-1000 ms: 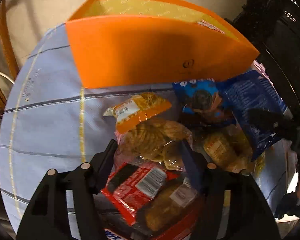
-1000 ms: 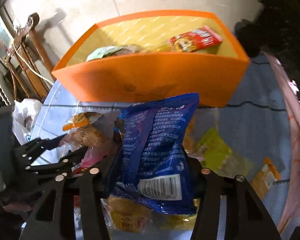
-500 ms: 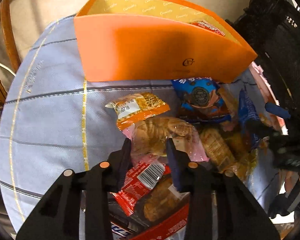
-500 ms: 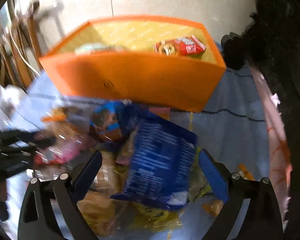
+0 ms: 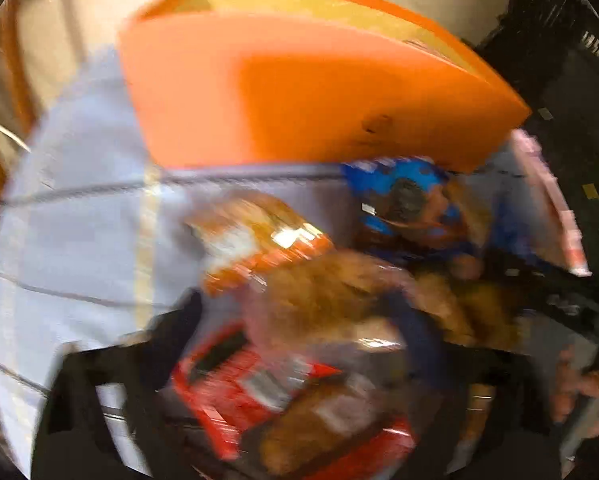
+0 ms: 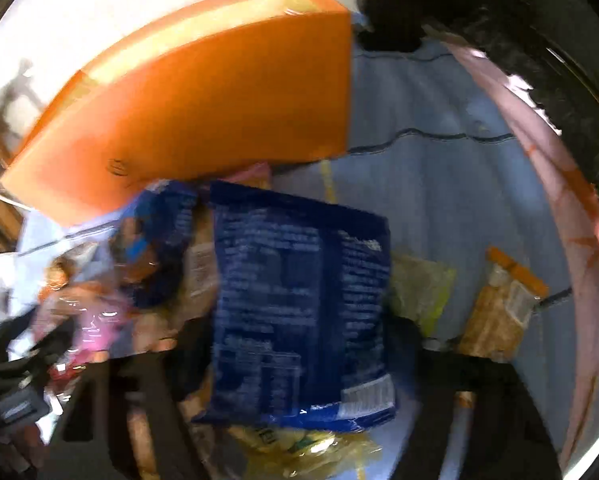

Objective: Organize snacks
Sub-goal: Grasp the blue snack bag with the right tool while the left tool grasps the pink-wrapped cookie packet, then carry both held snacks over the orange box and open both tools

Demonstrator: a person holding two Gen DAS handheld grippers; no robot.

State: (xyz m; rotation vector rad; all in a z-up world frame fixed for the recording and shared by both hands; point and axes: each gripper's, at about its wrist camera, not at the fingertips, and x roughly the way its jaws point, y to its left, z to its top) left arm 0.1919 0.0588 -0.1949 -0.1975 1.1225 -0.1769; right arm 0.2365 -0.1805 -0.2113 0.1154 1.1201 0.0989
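An orange box [image 5: 299, 92] [image 6: 203, 100] stands at the back of a light blue tablecloth [image 5: 79, 240], and a heap of snack packets lies in front of it. My left gripper [image 5: 299, 316] hangs over the heap, its jaws opening. A clear packet of brown cookies [image 5: 323, 296] sits between them with a gap on its left side. A red packet [image 5: 235, 392] lies under it. My right gripper [image 6: 299, 332] straddles a flat dark blue bag [image 6: 299, 300]. Its jaws are closing and its fingers stand close to both edges, but the bag is not creased. Both views are blurred.
A blue cookie packet [image 5: 399, 196] and an orange-trimmed packet [image 5: 267, 240] lie near the box. Right of the blue bag are a yellow-green packet [image 6: 423, 292] and a tan packet [image 6: 499, 312]. The table's pink edge [image 6: 559, 184] and dark furniture close off the right.
The right gripper let go of the raised blue bag, spread wide, sank and rolled; its jaws now stand narrower around the bag. The left jaws narrowed on the cookie packet, then widened.
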